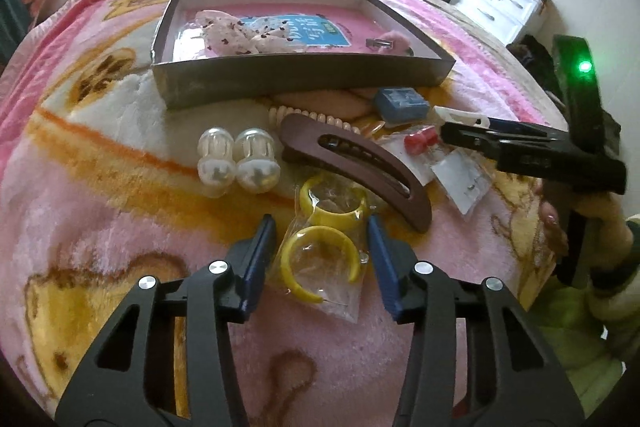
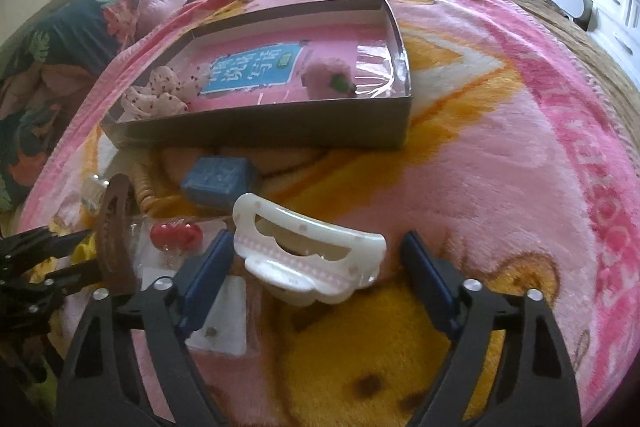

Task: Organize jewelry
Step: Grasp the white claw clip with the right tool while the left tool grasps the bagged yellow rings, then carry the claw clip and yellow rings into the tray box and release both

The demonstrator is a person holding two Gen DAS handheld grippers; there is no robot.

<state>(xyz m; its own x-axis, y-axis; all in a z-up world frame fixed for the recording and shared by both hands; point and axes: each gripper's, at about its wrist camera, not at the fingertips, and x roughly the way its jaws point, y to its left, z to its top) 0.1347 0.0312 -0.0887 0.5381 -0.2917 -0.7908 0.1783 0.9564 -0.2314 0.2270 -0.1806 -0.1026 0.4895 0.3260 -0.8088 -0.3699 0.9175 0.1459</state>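
Pink blanket (image 1: 120, 247) under 2 yellow bangles (image 1: 320, 239)

The blanket (image 1: 120, 227) is pink with yellow-orange and white cartoon patches outlined in brown. The box (image 1: 304, 83) has grey-brown walls and a pink floor bearing a blue label with white lettering. Two yellow hoop earrings (image 1: 320, 259) lie in a clear packet. The long hair clip (image 1: 360, 163) is dark brown; the claw clip (image 2: 308, 259) is creamy white with pale pink dots. The small case (image 2: 218, 181) is blue, the beads (image 2: 174, 235) red, and the two round clear pieces (image 1: 236, 163) white inside. Both grippers' fingers (image 1: 256, 259) are blue on black frames.
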